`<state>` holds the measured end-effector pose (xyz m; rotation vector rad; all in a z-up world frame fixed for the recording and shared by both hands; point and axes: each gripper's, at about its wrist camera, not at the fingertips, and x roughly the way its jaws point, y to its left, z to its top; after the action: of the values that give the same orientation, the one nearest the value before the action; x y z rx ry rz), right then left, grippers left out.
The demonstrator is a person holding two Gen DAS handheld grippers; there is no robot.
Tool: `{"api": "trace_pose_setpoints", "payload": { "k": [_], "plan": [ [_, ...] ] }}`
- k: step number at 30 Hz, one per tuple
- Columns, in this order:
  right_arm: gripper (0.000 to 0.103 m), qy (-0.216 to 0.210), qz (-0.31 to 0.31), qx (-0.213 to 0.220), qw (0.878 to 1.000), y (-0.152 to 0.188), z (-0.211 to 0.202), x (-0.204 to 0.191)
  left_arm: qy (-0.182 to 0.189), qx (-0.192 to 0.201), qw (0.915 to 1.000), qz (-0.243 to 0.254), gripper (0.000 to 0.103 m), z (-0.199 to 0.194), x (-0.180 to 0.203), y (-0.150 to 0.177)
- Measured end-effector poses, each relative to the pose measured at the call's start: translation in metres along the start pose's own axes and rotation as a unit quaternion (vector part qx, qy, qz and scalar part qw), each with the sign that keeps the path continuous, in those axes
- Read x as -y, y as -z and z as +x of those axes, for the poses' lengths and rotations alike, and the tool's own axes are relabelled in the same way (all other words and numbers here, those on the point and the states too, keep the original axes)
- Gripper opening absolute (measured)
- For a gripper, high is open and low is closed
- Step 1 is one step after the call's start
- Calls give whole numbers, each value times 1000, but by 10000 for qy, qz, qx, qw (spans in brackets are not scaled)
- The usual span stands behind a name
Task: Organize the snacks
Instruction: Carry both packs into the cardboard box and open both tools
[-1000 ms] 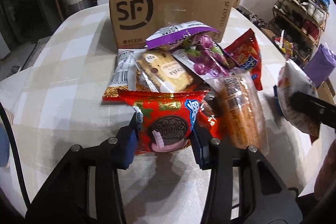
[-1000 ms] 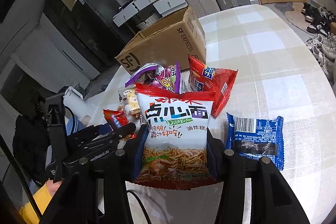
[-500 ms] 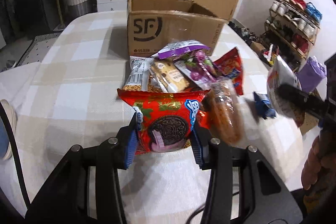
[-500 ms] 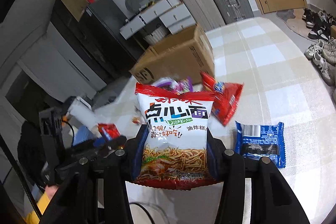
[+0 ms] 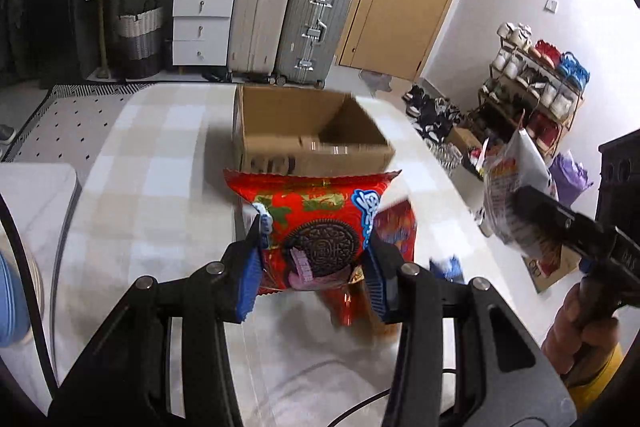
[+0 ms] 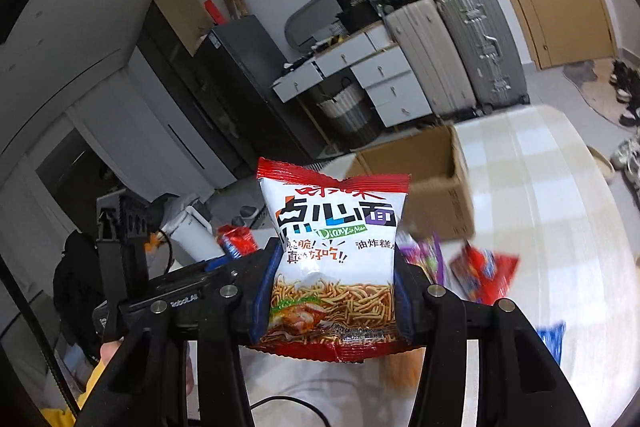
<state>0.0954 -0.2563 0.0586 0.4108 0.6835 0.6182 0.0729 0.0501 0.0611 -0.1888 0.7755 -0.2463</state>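
Currently, the left gripper (image 5: 314,259) clamps a red cookie packet (image 5: 316,227), with the open cardboard box (image 5: 308,135) ahead of it. The right gripper (image 6: 332,291) clamps a white noodle-snack bag (image 6: 334,247), box ahead-right.

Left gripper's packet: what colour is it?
Red cookie packet with a dark cookie picture; left wrist view.

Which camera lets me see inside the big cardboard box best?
The left wrist view: it looks down into the cardboard box past its open top, showing the inner walls, though blurred. The right wrist view shows the box from the side, partly behind the noodle snack bag.
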Motion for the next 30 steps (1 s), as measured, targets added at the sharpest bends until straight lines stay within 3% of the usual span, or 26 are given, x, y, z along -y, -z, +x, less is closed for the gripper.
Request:
{"api": "trace_pose_setpoints", "payload": {
  "k": [3,7,13,19,30],
  "plan": [
    [49,7,-61,-30,10000,-23,16,-5,119,-102,9998,-82,41,11,-5,-28],
    [49,120,24,-155,9998,-51,46,0,4,-264,9996,-32,41,37,-11,-57],
    [49,485,72,-412,9979,-82,101,22,61,-538,9979,-364,41,87,-33,-98],
    [49,519,283,-587,9965,-105,146,49,251,-679,9963,-458,41,132,-32,-135],
    [49,724,427,-1019,9912,-105,204,93,261,-1189,9917,-419,41,231,-36,-140]
  ]
}}
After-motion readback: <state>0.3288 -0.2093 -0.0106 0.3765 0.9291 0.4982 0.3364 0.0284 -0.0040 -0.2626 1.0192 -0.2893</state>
